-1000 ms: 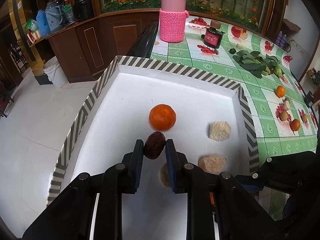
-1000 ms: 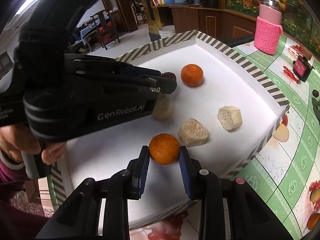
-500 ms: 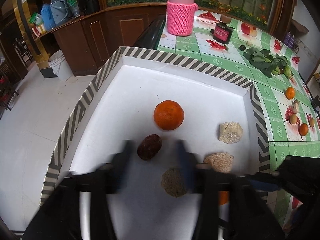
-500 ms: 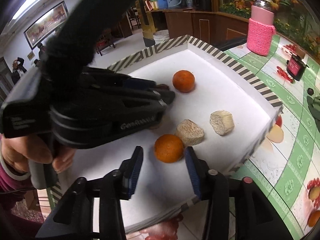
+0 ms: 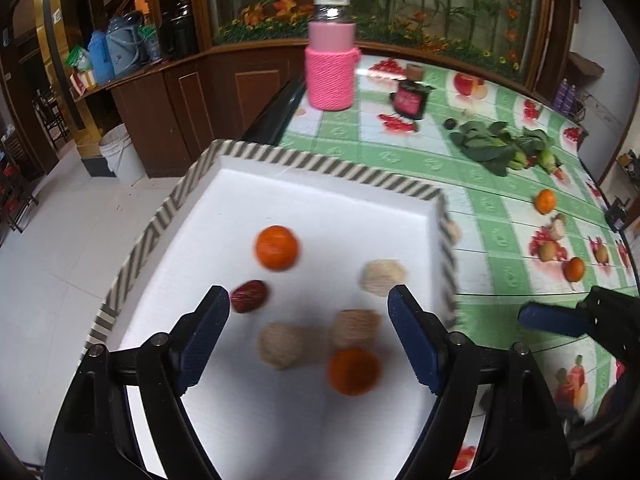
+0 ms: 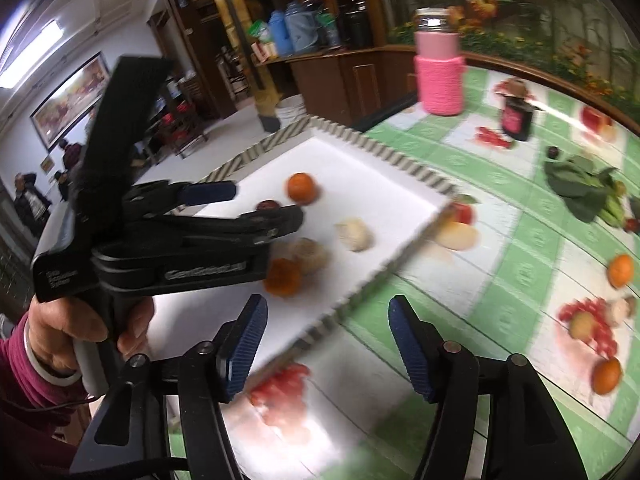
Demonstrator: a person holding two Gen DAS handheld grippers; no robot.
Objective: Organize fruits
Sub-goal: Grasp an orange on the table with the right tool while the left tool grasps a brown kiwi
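1. The white tray (image 5: 248,184) with the striped rim already held two oranges, one toward the far side (image 5: 277,247) and one near the front (image 5: 353,371), a dark red date (image 5: 249,295) and three pale tan lumps (image 5: 280,345) of a kind too blurred to name.
2. The left gripper (image 5: 308,334) hung over the front of the tray; its fingers (image 5: 204,336) had just been opening and stood wide apart, pressing on nothing, with the date lying free just beyond the left fingertip.
3. The right gripper (image 6: 326,350) hung over the tray's near edge and the green patterned counter (image 6: 500,216); its fingers had likewise just been opening, with nothing between them.
4. So both drop-offs looked finished, and the task seemed partly done.
5. Still out on the counter were one orange (image 6: 621,270) beside the printed fruit, another (image 6: 606,376) nearer the edge, and some small brownish pieces (image 6: 582,325) between them.
6. The leafy greens (image 5: 500,148) and pink-sleeved jar (image 5: 330,68) stood well apart from the tray.
7. The next step was probably fetching those loose oranges.
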